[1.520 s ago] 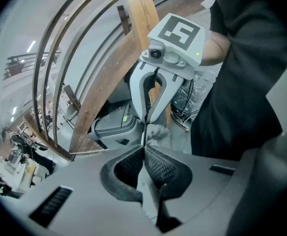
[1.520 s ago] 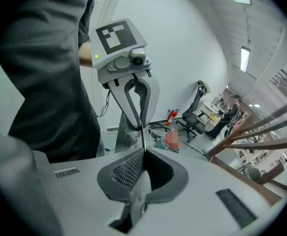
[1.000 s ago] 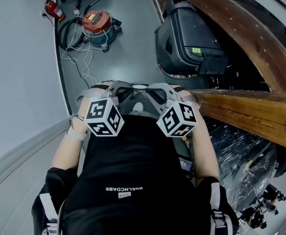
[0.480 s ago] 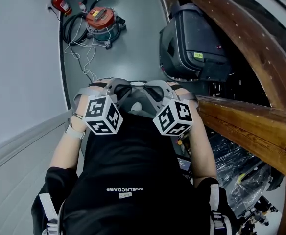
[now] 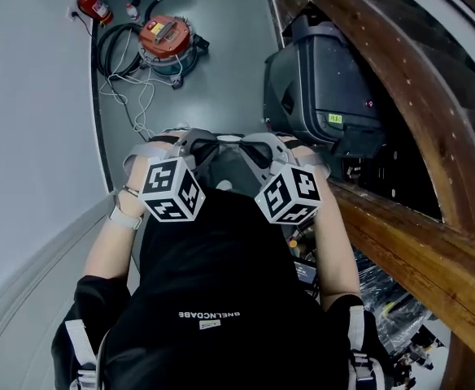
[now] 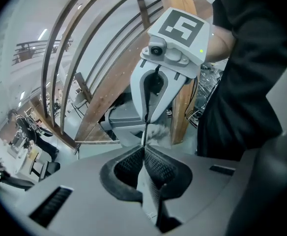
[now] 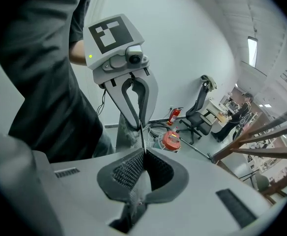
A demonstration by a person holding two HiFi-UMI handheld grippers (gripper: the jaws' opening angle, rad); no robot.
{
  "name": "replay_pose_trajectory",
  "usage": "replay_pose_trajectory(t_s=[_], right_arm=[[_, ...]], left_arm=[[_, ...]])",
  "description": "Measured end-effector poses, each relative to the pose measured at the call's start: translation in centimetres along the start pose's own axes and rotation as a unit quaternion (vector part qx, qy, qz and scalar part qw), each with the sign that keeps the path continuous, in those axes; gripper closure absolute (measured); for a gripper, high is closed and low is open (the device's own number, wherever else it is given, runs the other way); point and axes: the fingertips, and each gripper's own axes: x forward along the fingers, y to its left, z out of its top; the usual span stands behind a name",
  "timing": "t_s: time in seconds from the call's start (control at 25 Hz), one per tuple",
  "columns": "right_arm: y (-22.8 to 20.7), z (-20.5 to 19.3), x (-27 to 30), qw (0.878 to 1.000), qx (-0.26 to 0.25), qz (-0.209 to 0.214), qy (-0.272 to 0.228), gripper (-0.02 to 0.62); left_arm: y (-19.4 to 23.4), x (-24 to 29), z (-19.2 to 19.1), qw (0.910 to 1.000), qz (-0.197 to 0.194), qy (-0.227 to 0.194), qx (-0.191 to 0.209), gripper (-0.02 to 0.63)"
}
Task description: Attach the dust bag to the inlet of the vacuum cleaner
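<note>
The vacuum cleaner (image 5: 166, 39), a round canister with a red top and a black hose, stands on the grey floor far ahead; it also shows small in the right gripper view (image 7: 171, 140). I hold both grippers close to my chest, tips facing each other. A thin grey dust bag (image 5: 231, 171) hangs between them. My left gripper (image 5: 213, 143) is shut on one edge of the bag (image 6: 156, 131). My right gripper (image 5: 250, 143) is shut on the other edge (image 7: 129, 132). Each gripper view shows the opposite gripper a short way ahead.
A red fire extinguisher (image 5: 93, 5) stands by the wall, and loose cables (image 5: 128, 88) lie near the vacuum cleaner. A large black machine (image 5: 323, 88) sits at the right under curved wooden beams (image 5: 400, 234). An office chair (image 7: 202, 107) stands beyond.
The head view has shifted slightly, so the black machine sits larger at the right. Both grippers keep the same pose and the same hold on the bag.
</note>
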Motion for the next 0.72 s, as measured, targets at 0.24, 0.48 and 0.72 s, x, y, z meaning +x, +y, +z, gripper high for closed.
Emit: replay_pose_trajectory(t_s=[0.24, 0.48, 0.72], right_arm=[[-7.7, 4.5, 5.7, 1.000, 0.018, 0.004, 0.011, 0.565], [-14.2, 8.2, 10.7, 1.000, 0.011, 0.010, 0.018, 0.565], [-19.6, 10.0, 14.4, 0.999, -0.022, 0.034, 0.016, 0.565]], left_arm=[[9.7, -0.9, -4.2, 0.9998, -0.018, -0.010, 0.007, 0.583], [17.8, -1.4, -8.2, 0.9998, -0.015, -0.010, -0.001, 0.583], [23.8, -0.9, -10.6, 0.9997, 0.005, 0.005, -0.024, 0.583]])
